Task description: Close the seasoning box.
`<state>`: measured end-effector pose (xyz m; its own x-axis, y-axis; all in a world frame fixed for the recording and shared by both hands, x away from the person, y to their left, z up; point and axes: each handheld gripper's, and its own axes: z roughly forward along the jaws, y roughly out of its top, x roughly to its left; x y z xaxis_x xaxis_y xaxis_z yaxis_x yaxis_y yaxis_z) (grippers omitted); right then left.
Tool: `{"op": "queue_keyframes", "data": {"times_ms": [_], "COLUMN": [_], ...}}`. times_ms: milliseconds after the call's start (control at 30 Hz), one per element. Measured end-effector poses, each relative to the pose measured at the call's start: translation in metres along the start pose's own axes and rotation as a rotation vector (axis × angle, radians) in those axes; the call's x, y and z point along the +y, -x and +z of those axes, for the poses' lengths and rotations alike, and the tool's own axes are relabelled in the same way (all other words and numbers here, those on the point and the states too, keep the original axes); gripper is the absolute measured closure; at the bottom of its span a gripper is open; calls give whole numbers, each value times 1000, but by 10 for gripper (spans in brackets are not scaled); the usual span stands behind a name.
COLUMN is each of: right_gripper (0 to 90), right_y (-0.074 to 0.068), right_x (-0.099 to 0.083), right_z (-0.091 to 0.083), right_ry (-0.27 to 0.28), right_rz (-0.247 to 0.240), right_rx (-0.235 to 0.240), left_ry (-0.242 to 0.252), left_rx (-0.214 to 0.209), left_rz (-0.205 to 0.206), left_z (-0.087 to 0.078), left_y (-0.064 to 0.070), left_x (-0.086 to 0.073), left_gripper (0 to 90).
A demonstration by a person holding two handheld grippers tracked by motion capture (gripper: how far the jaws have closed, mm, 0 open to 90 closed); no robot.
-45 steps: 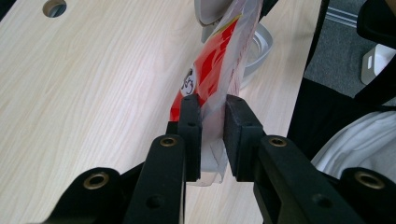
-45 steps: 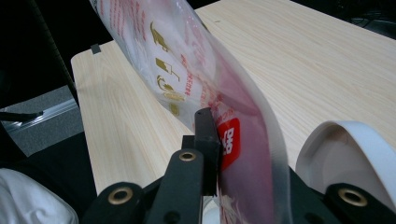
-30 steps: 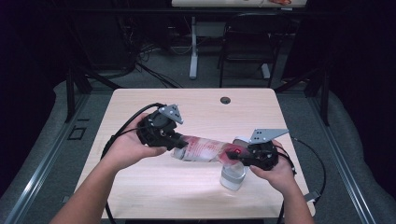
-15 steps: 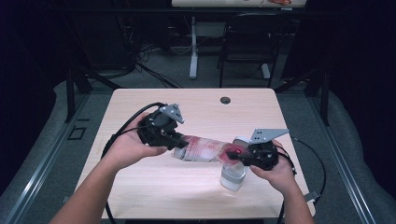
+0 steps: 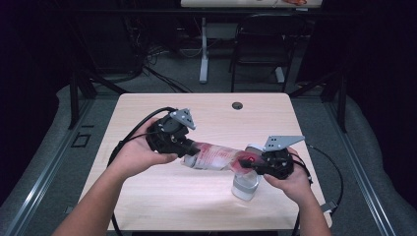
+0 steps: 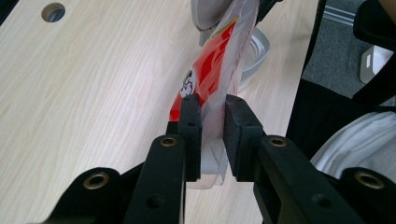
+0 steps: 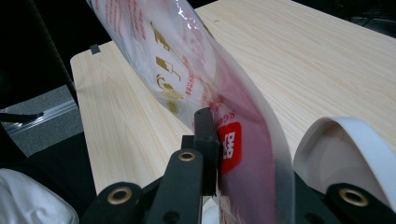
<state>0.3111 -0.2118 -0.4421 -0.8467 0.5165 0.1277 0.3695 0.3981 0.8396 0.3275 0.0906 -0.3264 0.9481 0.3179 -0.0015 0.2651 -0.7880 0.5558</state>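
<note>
- wooden table (image 5: 162, 194): pale top, small round hole (image 5: 237, 105) near the far edge.
- plastic bag (image 5: 216, 157), red and white print: stretched in the air above the table, between the two grippers.
- clear cup (image 5: 245, 184): upright on the table, under the bag's right end.
- left gripper (image 5: 189, 147): jaws pinched on the bag's left end.
- right gripper (image 5: 251, 164): jaws clamped on the bag's right end, above the cup.
</note>
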Motion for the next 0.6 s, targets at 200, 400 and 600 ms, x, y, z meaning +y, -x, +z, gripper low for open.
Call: {"op": "queue_keyframes", "data": {"times_ms": [200, 400, 600], "right_gripper": [865, 866, 865], "right_y": [0, 0, 0], "right_x": [0, 0, 0], "right_z": [0, 0, 0], "right_ry": [2, 1, 1], "right_rz": [3, 2, 2], "right_rx": [1, 1, 0], "left_ry": [-2, 1, 3], "left_rx": [-1, 0, -2], "left_rz": [2, 1, 1], "left_z": [0, 0, 0], "left_y": [0, 0, 0], "left_x": [1, 1, 1], "left_gripper": [778, 779, 779]}}
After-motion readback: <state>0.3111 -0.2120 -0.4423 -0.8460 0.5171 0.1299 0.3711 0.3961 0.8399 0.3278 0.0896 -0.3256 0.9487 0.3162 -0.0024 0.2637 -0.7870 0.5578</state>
